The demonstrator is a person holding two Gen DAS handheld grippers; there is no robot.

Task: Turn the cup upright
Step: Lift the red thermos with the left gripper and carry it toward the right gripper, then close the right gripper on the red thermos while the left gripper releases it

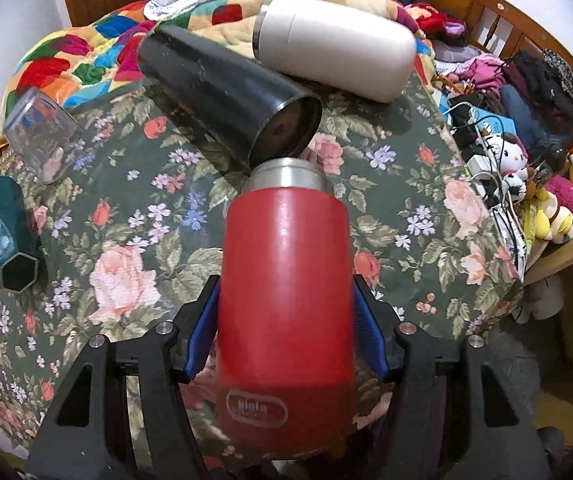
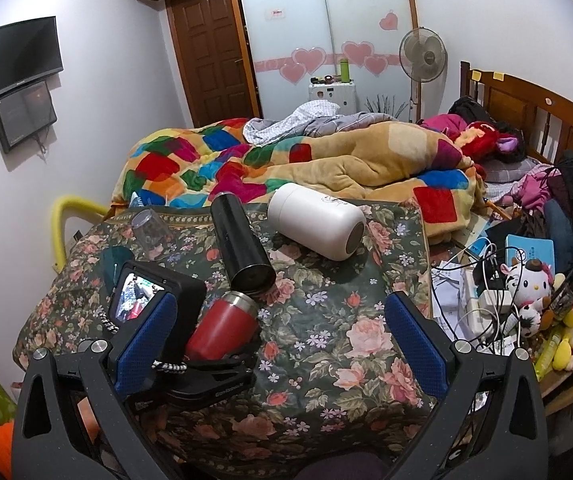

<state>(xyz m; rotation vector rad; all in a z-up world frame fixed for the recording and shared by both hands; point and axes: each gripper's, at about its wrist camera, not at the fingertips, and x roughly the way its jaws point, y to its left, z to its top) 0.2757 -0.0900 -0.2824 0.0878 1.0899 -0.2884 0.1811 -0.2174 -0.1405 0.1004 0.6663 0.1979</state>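
Observation:
A red cup (image 1: 286,300) with a steel rim lies between my left gripper's (image 1: 286,320) blue pads, which are shut on its body; its rim points away toward a black cup (image 1: 230,92) lying on its side. In the right wrist view the red cup (image 2: 222,332) is tilted, held by the left gripper (image 2: 206,364) low over the floral cloth (image 2: 326,340). My right gripper (image 2: 282,344) is open and empty above the cloth. A white cup (image 1: 334,48) lies on its side behind; it also shows in the right wrist view (image 2: 318,226).
A clear glass (image 1: 42,136) stands upside down at the left, and a dark green hexagonal cup (image 1: 4,236) lies on its side. Cables, chargers and plush toys (image 2: 526,292) crowd the right edge. A patchwork quilt (image 2: 286,160) is heaped behind.

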